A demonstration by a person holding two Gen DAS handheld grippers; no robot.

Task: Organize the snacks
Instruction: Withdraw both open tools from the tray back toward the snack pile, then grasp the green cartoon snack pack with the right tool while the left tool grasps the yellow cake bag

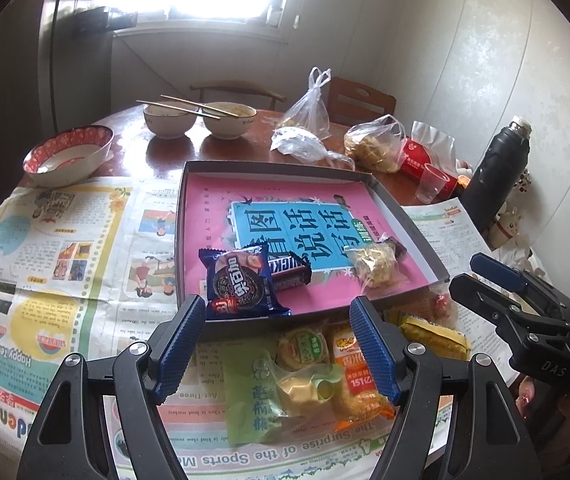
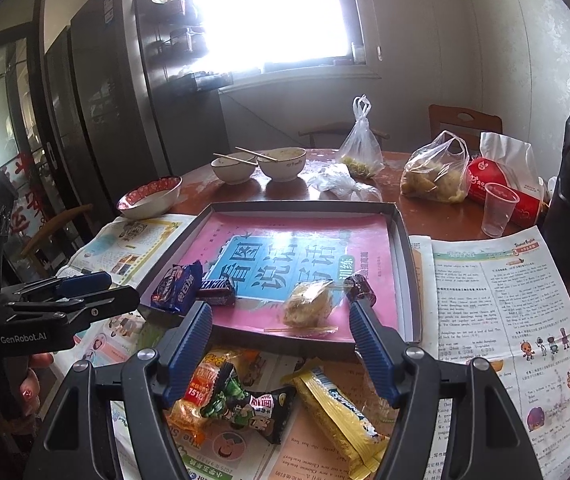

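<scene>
- On the newspaper-covered worktop (image 1: 65, 240), the left claw (image 1: 277, 344) stands open and empty above a green pouch (image 1: 261, 396) and an orange packet (image 1: 359, 380).
- Beyond them, the grey tray (image 2: 409, 264) holds a blue biscuit pack (image 2: 177, 286), a chocolate bar (image 2: 219, 290) and a clear-wrapped pastry (image 2: 309, 304).
- Farther right, the right claw (image 2: 281, 344) gapes empty over a dark cartoon packet (image 2: 253, 404) and a yellow wafer pack (image 2: 341, 412).

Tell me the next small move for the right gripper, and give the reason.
Probably lower the right gripper onto the yellow wafer pack lying on the newspaper just below it and close. Both grippers are open and hold nothing, the tray already has four snacks, and several packets are outside it. The yellow pack lies apart from the pile, so it looks easiest to grasp.
</scene>
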